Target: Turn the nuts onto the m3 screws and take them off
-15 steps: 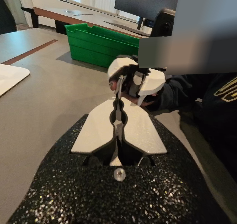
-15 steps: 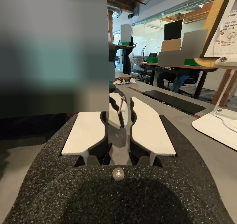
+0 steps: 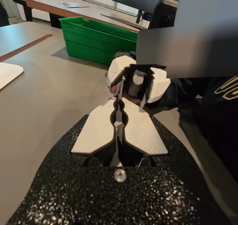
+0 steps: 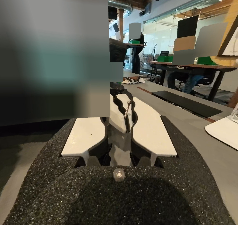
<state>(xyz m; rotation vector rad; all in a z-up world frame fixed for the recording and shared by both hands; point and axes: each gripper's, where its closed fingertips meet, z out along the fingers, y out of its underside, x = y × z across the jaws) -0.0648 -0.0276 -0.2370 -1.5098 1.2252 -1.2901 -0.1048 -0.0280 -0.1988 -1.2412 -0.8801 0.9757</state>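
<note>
My left gripper (image 3: 118,100) is shut on the lower end of a long thin metal screw (image 3: 121,88), which sticks out past its fingertips. A small metal piece (image 3: 123,77) sits on the screw's far end, and I cannot tell whether it is a nut or the head. My right gripper (image 3: 134,82) faces it, open, with its fingers on either side of the screw's end. The end lies against one black pad (image 3: 118,76). In the right wrist view the screw (image 4: 126,110) stands between my open right gripper's (image 4: 122,98) fingers, close to the right finger (image 4: 141,115). The left finger is partly hidden by a blurred patch.
A green bin (image 3: 97,43) stands on the grey table (image 3: 45,89) behind the grippers. A white board (image 3: 9,75) lies at the left and also shows in the right wrist view (image 4: 222,132). A black mat (image 4: 186,102) lies farther off. A dark sleeve (image 3: 180,93) holds my right gripper. The left gripper's tips are roughly 5 centimetres from the right gripper's.
The screw's end has shifted a little towards my right gripper's right finger. My left gripper stays shut on the screw and my right gripper stays open.
</note>
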